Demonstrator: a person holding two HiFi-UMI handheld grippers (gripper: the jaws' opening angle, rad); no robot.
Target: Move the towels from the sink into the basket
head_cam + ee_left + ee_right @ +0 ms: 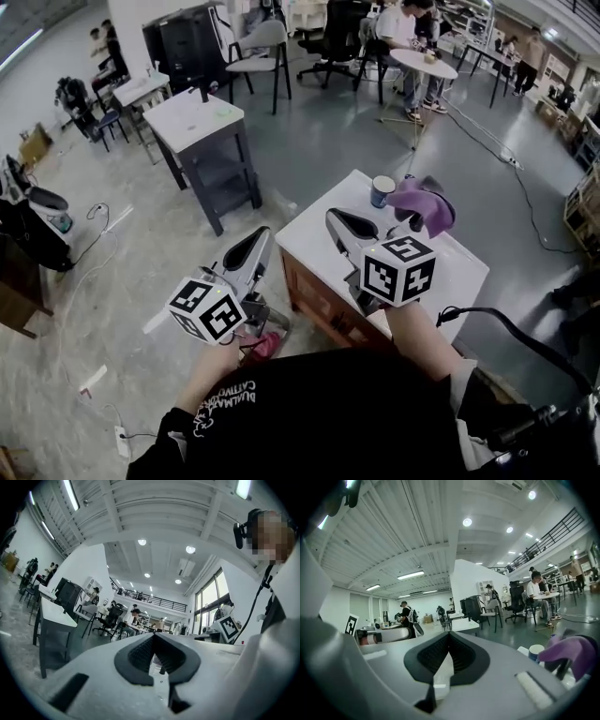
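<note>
I hold my left gripper out over the bare floor, just off the left edge of the white table. My right gripper hangs above that table's near half. Both point away from me, roughly level, each with its marker cube toward my wrist.

In the left gripper view my 2 black ribbed pads meet at their tips. Only the narrow V-shaped gap behind the tips stays clear, and nothing sits in it. In the right gripper view it is the same: the 2 pads touch at the front and I grip nothing.

The 1 towel I can see is a purple towel. It lies at the far corner of the white table, bunched and draped over something dark that I cannot make out. It is well apart from both my grippers. The right gripper view shows it low at the right edge, with a fold hanging down.

Just left of it stands a blue-and-white cup, upright, close beside the towel. I cannot tell whether the 2 touch.

Farther off to the left stands a grey table with a pale top and a shelf below. Behind it are a grey chair and people seated at a round table.
</note>
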